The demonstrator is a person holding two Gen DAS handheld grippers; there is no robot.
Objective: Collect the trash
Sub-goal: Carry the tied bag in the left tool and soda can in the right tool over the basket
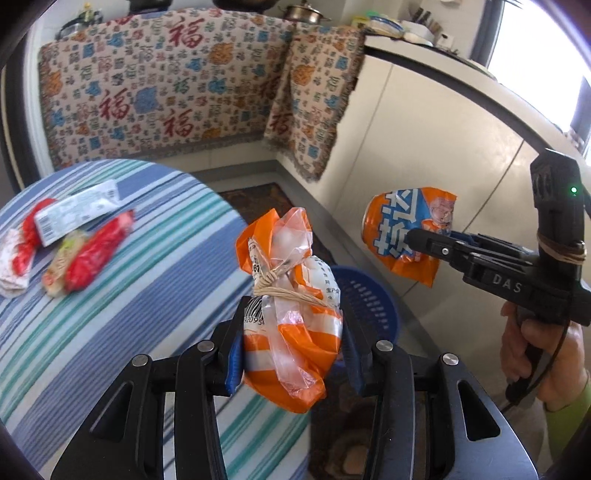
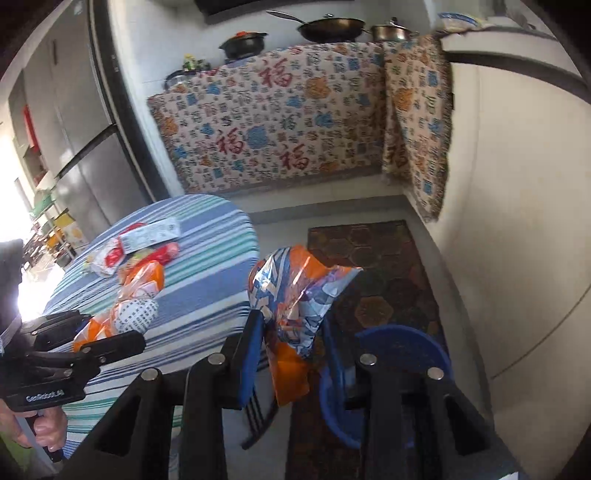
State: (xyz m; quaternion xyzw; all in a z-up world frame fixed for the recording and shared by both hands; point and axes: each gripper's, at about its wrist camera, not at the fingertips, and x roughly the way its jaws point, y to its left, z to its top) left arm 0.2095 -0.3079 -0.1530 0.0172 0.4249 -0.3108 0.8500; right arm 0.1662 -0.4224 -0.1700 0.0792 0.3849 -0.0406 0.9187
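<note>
My left gripper point(image 1: 291, 354) is shut on an orange-and-white plastic bag point(image 1: 295, 332) tied with a rubber band, held over the edge of the striped table point(image 1: 110, 314). To its right, my right gripper point(image 1: 424, 240) is shut on an orange-and-blue snack packet point(image 1: 399, 229). In the right wrist view that snack packet point(image 2: 295, 295) sits between the blue pads, next to a blue basket point(image 2: 402, 347) on the floor. The left gripper point(image 2: 114, 328) shows at the left with its bag point(image 2: 129, 314). The basket point(image 1: 369, 306) lies below and behind the held bag.
Red and white wrappers point(image 1: 85, 243) lie on the striped tablecloth point(image 2: 207, 280). A patterned blanket point(image 1: 166, 92) drapes the counter, with pots point(image 2: 332, 27) on top. A dark rug point(image 2: 384, 266) covers the floor. White cabinets point(image 1: 443, 129) stand at right, a fridge point(image 2: 74, 140) at left.
</note>
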